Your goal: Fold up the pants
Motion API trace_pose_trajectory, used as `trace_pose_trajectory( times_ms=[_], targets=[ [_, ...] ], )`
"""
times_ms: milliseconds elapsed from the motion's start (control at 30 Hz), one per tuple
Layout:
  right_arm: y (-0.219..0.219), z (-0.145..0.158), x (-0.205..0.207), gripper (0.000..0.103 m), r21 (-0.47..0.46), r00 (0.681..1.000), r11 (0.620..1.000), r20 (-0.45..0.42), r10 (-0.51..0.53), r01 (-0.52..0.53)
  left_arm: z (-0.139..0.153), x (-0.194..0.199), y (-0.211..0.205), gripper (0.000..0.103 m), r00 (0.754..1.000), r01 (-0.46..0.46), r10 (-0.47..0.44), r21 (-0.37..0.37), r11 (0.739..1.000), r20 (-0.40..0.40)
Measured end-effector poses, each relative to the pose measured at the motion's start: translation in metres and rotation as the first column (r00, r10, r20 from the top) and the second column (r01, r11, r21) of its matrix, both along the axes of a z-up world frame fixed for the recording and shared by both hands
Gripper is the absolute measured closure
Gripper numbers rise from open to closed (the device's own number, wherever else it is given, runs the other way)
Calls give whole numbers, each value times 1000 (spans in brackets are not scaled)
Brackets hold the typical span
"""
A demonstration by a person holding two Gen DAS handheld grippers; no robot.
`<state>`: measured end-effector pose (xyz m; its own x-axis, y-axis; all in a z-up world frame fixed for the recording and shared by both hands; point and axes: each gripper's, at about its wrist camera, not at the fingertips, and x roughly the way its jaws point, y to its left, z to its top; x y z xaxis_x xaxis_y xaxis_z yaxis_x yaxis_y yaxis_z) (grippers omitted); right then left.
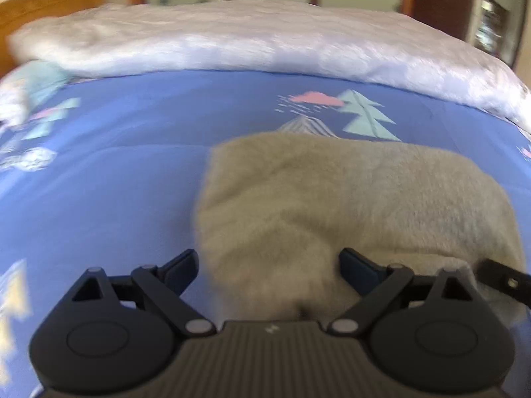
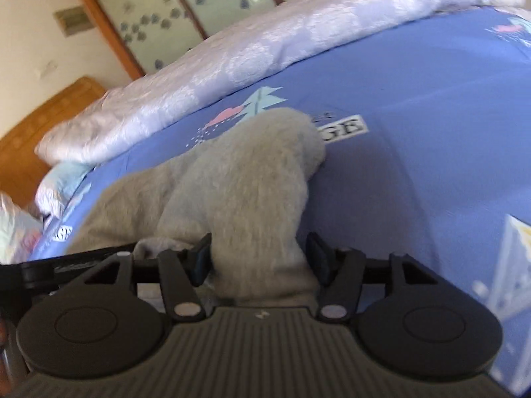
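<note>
Soft grey fleece pants (image 1: 348, 205), folded lump on blue printed bed quilt (image 1: 116, 172), at 12 o'clock of both. Left tool (image 1: 268, 265) wide, right tool (image 2: 259, 255) half-open, cloth between, ungripped. Long axis 9-to-3.

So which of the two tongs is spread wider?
The left tongs: their fingers stand far apart around the grey pants, while the right tongs gape narrower.

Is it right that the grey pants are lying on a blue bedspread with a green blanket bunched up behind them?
Not quite. The blanket behind the pants is white, not green, as the left wrist view shows. The rest holds: the grey pants lie on the blue bedspread.
</note>
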<state>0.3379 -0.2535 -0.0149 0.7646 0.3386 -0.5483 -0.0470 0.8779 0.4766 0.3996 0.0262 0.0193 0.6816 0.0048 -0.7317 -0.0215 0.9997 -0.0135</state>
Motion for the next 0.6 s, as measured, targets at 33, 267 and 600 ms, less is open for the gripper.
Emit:
trace_pose_trajectory(
  times_ms=[33,267,600],
  targets=[
    [-2,7,-16,41,-2,1000,1000,4,-18,18,9,-14,-1,8,1000,-22,22,40,999,2],
    [8,49,-148,41,-81,999,996,-19,-38,37,42,-152,-13,7,999,-13,18,142,990,-34],
    [34,66,-307,30,-180,1000,984,9,10,-8,71,-312,-4,0,999,-17,19,73,997,-33]
  ],
)
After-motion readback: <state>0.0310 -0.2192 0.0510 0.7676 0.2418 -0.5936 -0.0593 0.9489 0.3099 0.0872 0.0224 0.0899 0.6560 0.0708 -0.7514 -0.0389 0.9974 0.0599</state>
